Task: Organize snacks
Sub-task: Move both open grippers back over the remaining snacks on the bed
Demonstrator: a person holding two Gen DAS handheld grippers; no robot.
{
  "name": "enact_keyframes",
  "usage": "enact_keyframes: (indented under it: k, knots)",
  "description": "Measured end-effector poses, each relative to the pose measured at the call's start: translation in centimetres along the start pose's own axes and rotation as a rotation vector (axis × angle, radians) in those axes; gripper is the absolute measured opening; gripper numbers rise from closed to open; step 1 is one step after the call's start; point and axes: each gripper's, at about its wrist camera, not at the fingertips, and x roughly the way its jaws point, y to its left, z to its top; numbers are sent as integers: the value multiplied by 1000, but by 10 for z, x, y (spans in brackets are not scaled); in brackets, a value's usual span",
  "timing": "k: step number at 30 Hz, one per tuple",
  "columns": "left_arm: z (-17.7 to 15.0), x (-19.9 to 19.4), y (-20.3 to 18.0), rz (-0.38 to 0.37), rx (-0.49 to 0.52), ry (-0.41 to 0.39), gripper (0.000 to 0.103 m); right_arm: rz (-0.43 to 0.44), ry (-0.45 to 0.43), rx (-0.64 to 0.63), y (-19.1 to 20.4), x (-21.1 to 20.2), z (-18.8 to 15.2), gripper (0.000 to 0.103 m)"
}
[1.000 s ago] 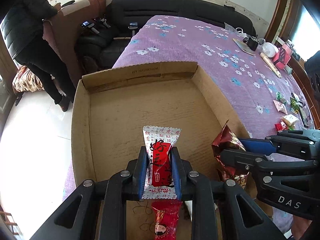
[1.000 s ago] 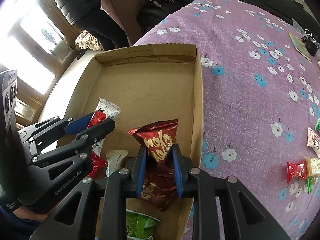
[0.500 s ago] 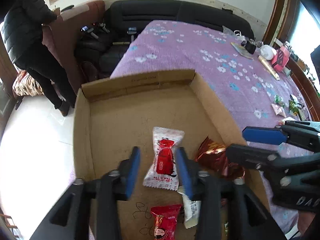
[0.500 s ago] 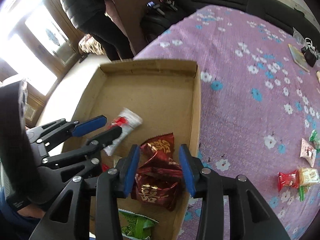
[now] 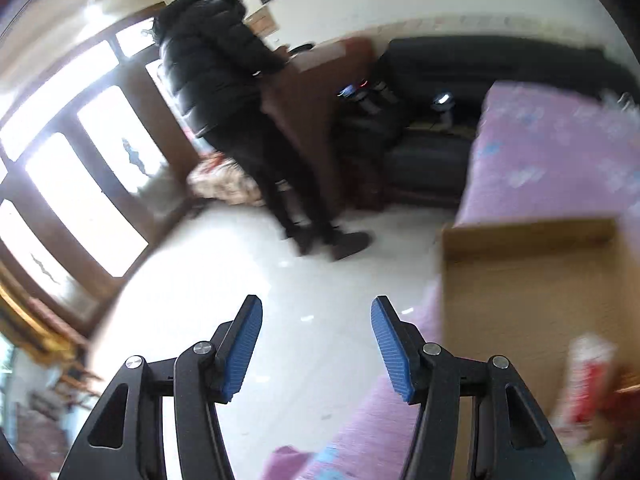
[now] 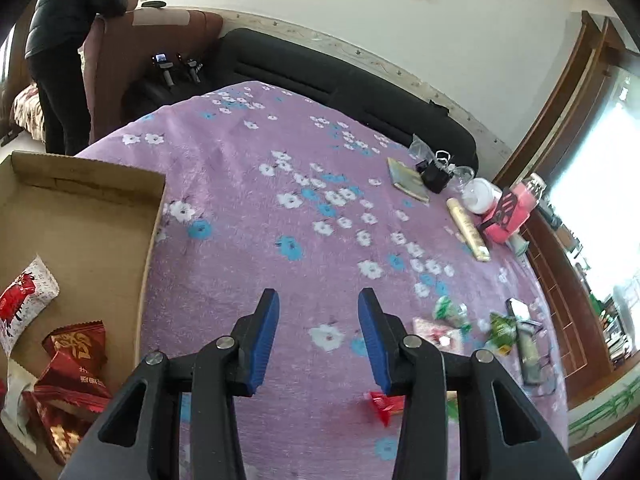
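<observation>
Both grippers empty: left gripper [image 5: 316, 344] jaws opening over floor, right gripper [image 6: 318, 340] jaws apart over the purple cloth [image 6: 256, 208]. Cardboard box [image 6: 154, 236] holds dropped packets; loose snacks [image 6: 444, 330] wait right, likely next.

Both hand-held grippers [image 5: 316, 344] [image 6: 318, 340] released their snacks into the box [image 6: 80, 216], swinging away.
</observation>
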Motion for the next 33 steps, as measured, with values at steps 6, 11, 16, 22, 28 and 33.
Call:
enact_keyframes:
  k: [6, 11, 16, 22, 28, 33]
  knots:
    - [-9, -1, -16, 54, 45, -81, 60, -60, -17, -37, 20, 7, -6, 39]
    - [-10, 1, -20, 78, 29, -110, 58, -53, 28, 49, 15, 15, -6, 37]
    - [-16, -1, -11, 50, -13, -106, 57, -37, 32, 52, 15, 20, -4, 28]
    - [-10, -44, -5, -12, -83, -110, 58, -41, 2, 82, -23, -9, -13, 27]
    - [-13, -126, -50, -192, -67, -162, 59, -133, 71, 262, -137, -39, -63, 27]
    - [-30, -201, -134, -390, 57, -198, 59, -279, 147, 374, -235, -65, -128, 27]
